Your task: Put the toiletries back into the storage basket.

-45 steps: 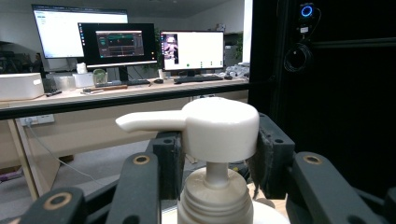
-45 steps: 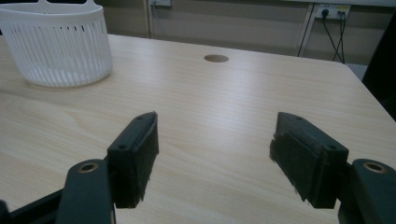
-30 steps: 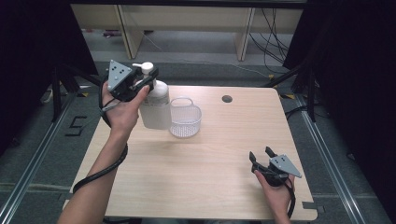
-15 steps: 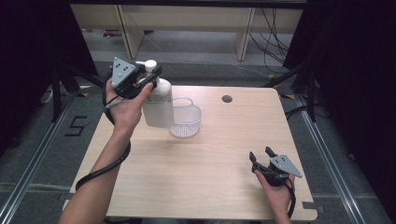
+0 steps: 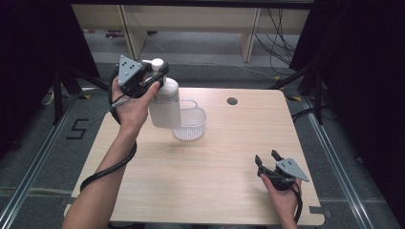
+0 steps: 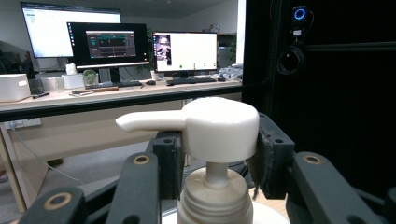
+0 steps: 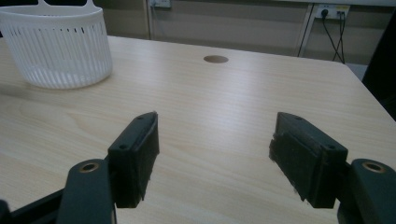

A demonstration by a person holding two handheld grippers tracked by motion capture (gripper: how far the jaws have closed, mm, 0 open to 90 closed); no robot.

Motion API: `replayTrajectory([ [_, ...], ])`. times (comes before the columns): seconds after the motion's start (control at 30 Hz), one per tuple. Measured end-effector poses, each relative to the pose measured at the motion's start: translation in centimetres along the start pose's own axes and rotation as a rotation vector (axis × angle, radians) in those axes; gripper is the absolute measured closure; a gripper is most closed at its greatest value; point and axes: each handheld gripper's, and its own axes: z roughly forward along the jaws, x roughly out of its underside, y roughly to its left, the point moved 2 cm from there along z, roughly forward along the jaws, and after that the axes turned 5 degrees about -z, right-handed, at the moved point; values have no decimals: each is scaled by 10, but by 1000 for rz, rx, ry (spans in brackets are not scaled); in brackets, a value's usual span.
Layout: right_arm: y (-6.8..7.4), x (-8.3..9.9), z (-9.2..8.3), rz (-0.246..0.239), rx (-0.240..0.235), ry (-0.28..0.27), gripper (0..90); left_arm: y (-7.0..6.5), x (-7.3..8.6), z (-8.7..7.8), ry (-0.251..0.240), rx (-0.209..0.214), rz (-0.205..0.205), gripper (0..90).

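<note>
Desk point(image 5: 200, 191): light wood-grain top, rounded corners | round cable hole point(image 5: 232, 101) near far edge, right of centre | white slatted plastic basket point(image 5: 190, 125) stands upright on the top, left of centre toward far edge | right tool point(image 5: 268, 161) rests on the top near the front right corner

High view looks forward and down over the table point(image 5: 200, 162). Gripper views sit close, along their jaws; high and right views share the basket point(image 5: 190, 125) (white, slatted).
</note>
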Motion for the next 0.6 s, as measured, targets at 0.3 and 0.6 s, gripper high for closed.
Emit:
replayTrajectory([
  [0.3, 1, 0, 0, 3, -4, 3, 324, -3, -2, 5, -2, 13, 2, 593],
  [0.6, 3, 1, -1, 36, -5, 9, 324, -6, -3, 12, -5, 22, -2, 593],
])
